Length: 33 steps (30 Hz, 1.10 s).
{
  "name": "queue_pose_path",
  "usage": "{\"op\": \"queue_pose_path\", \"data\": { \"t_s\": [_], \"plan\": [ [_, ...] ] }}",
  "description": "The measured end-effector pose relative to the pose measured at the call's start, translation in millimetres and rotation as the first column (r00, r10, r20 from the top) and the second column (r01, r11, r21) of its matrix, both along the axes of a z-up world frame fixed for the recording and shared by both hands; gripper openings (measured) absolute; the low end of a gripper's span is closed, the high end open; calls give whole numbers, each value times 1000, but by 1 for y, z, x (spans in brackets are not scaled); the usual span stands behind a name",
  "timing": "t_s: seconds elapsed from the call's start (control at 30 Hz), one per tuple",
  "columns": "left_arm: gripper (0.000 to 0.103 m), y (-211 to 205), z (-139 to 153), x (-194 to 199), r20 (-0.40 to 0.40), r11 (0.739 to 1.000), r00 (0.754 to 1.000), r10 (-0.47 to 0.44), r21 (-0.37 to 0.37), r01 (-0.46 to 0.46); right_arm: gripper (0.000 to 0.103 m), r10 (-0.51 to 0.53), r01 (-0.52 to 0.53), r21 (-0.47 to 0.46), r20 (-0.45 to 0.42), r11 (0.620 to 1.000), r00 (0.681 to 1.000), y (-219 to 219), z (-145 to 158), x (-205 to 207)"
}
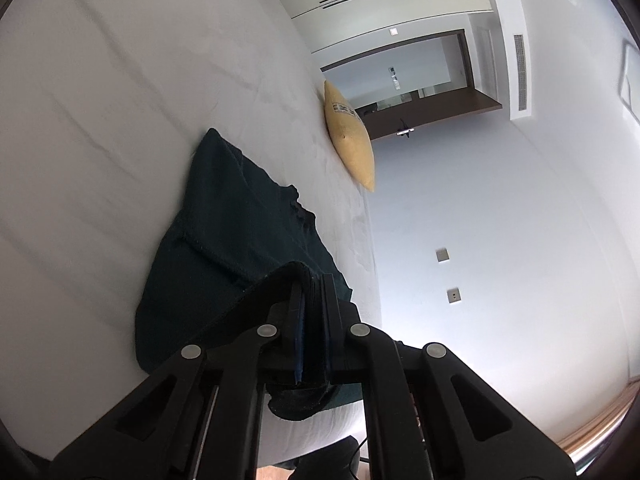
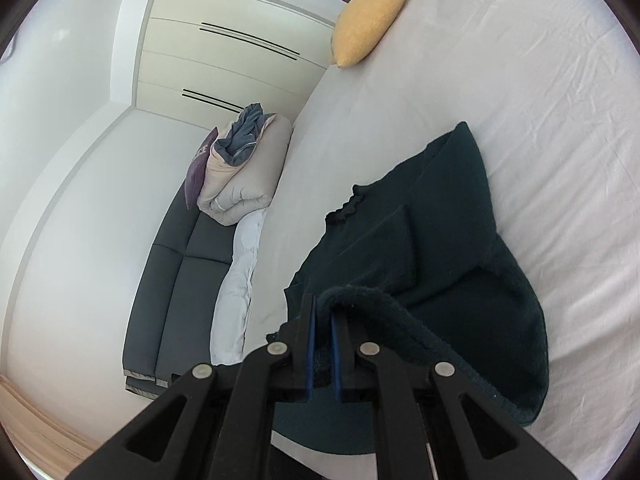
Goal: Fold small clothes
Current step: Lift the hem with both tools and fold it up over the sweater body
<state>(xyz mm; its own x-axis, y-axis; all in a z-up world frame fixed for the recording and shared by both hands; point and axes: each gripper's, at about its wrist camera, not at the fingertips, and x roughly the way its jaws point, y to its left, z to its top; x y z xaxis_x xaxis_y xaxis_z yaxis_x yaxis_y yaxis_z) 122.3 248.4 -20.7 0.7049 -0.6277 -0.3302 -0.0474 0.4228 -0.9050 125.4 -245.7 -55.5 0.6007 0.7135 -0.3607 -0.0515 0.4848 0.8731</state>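
Note:
A dark green knitted top (image 1: 236, 232) lies on the white bed sheet (image 1: 100, 120), its frilled collar pointing toward the bed's far end. My left gripper (image 1: 312, 280) is shut on the garment's near hem, which folds over the fingertips. In the right wrist view the same top (image 2: 452, 248) lies on the sheet (image 2: 540, 100). My right gripper (image 2: 324, 304) is shut on the thick ribbed hem, which drapes over the right finger. Both hold the hem slightly lifted off the bed.
A yellow cushion (image 1: 352, 140) (image 2: 372, 16) rests near the bed's far edge. A rolled duvet with pillows (image 2: 244, 172) sits on a dark grey sofa (image 2: 180, 272) beside the bed. White wardrobe doors (image 2: 224, 60) and walls lie beyond.

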Motion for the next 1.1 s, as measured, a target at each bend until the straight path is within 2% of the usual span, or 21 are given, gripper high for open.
{"op": "queue_pose_path", "data": {
  "t_s": [0.23,0.43,0.53,0.63,0.67,0.7,0.73,0.8,0.83,0.93,1.1],
  "plan": [
    [5,12,0,75,-16,999,1000,21,-43,-22,8,-76,76,-1,-12,997,997,-7,-7,55],
    [5,21,-10,149,-61,998,997,56,-27,-58,8,-141,140,-20,-35,990,989,-13,-23,107],
    [5,26,-27,183,-94,996,991,94,0,-94,8,-188,186,-34,-77,982,979,-19,-43,131],
    [5,31,-54,210,-151,990,979,139,45,-134,14,-221,206,-105,-165,973,961,-21,-70,154],
    [6,34,-64,218,-177,989,974,144,50,-138,18,-214,198,-99,-199,975,956,-22,-79,160],
    [6,37,-74,222,-211,989,966,149,47,-143,26,-207,194,-80,-216,978,954,-24,-85,161],
    [6,37,-79,222,-217,988,964,154,43,-148,30,-206,197,-67,-208,978,956,-24,-86,161],
    [6,34,-80,218,-199,988,969,149,78,-136,50,-205,194,-93,-135,977,969,-23,-76,159],
    [6,29,-80,216,-197,987,970,140,107,-121,54,-209,196,-120,-109,973,972,-22,-71,157],
    [6,11,-78,210,-182,986,979,89,155,-61,57,-205,195,-135,-70,971,976,-23,-58,153],
    [6,-16,-71,198,-154,966,988,19,257,21,57,-201,191,-217,-23,957,979,-25,-34,142]
  ]
}}
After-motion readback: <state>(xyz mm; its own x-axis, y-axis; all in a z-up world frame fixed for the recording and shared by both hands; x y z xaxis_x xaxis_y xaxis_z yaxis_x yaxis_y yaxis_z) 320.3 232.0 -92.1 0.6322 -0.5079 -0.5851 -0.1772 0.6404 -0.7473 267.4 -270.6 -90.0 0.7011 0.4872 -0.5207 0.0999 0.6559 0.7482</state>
